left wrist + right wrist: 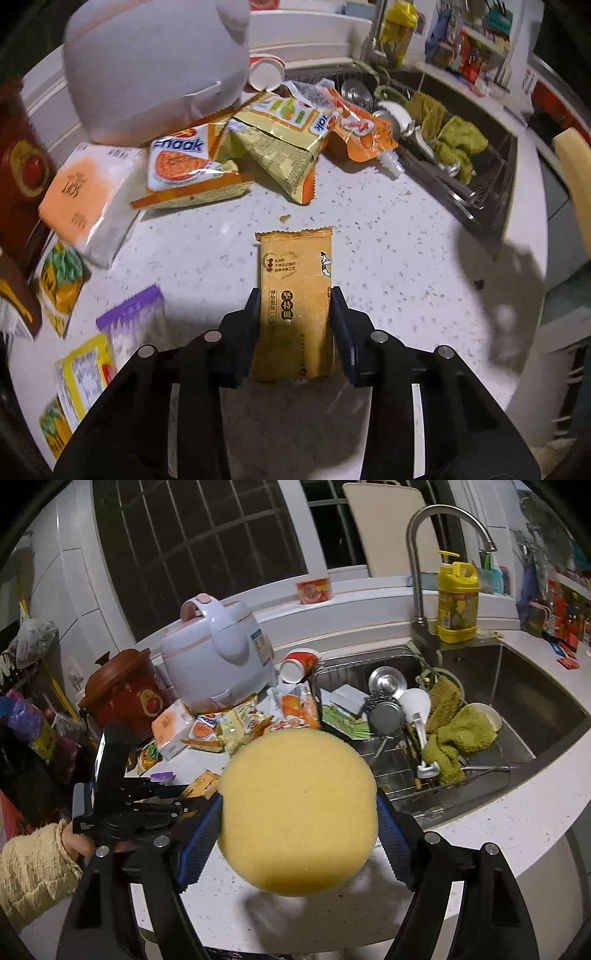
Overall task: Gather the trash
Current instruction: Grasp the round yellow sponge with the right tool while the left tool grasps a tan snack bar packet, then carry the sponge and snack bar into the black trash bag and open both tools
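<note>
The left gripper (295,314) pinches a gold wrapper (294,295) by its edges, just above the counter (406,236) near the sink (517,686); slick foil could slip free. The right gripper (299,827) squeezes a sponge (297,812).

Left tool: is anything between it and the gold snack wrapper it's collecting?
No. The left tool is already shut on the gold wrapper, one finger against each long edge. No bin is visible.
</note>
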Action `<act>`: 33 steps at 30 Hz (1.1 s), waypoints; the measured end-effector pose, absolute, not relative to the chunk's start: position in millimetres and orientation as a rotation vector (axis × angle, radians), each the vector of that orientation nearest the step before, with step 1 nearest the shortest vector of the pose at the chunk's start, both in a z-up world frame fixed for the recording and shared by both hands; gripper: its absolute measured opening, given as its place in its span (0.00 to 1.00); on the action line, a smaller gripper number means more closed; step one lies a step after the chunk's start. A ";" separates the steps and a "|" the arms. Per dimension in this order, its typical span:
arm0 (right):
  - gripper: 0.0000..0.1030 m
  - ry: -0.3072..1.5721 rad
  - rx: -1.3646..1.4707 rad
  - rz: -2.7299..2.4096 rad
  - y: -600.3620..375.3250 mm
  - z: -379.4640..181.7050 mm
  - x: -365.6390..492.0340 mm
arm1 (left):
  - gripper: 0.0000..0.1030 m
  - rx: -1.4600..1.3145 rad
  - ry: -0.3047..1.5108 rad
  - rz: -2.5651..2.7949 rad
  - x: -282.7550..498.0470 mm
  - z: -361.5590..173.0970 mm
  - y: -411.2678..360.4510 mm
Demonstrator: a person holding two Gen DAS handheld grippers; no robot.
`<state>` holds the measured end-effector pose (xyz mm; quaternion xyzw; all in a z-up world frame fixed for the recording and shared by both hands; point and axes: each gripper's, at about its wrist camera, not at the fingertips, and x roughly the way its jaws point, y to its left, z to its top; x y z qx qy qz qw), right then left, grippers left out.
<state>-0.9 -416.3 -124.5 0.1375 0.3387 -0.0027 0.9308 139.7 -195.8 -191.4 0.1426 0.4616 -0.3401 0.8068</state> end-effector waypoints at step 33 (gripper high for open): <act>0.75 1.287 -0.044 0.611 -97.7 -305.5 -95.2 | 0.35 -0.207 1.337 -0.417 -130.7 -328.9 124.6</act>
